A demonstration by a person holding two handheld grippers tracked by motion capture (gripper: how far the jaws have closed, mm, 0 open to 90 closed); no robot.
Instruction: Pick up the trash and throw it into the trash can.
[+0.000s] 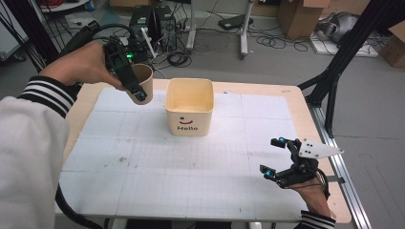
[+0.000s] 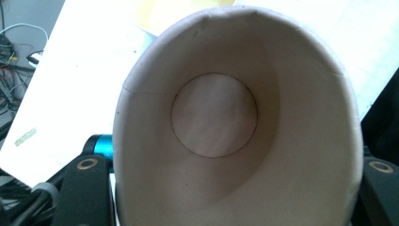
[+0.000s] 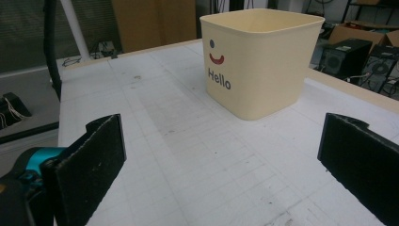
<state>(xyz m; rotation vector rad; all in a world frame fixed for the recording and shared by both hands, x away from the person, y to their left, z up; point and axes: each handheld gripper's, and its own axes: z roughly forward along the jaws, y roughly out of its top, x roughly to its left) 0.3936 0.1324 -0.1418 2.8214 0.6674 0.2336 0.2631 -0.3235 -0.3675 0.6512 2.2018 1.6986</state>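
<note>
The white gridded table (image 1: 191, 162) spans the middle and lower part of the high view, its mat scuffed here and there. At its upper centre stands the cream square tub (image 1: 189, 106) marked "Hello" with a smile, open-topped and upright; the right gripper view shows the same tub (image 3: 261, 61) in its upper right, resting flat on the mat. At the upper left of the high view the left gripper (image 1: 136, 86) is lifted clear of the table, to the left of the tub, and is clenched on a brown paper cup (image 1: 144, 80), one jaw on either side of its wall. The left gripper view looks straight into the cup (image 2: 214, 115), whose round floor appears bare and whose rim is squeezed into an oval. That bending suggests a light, thin-walled, easily crushed thing; it would likely be held best lower on the wall, near the stiffer base, with a gentle squeeze. At the lower right of the high view the right gripper (image 1: 275, 157) hovers low with its jaws spread wide, grasping nothing.
</note>
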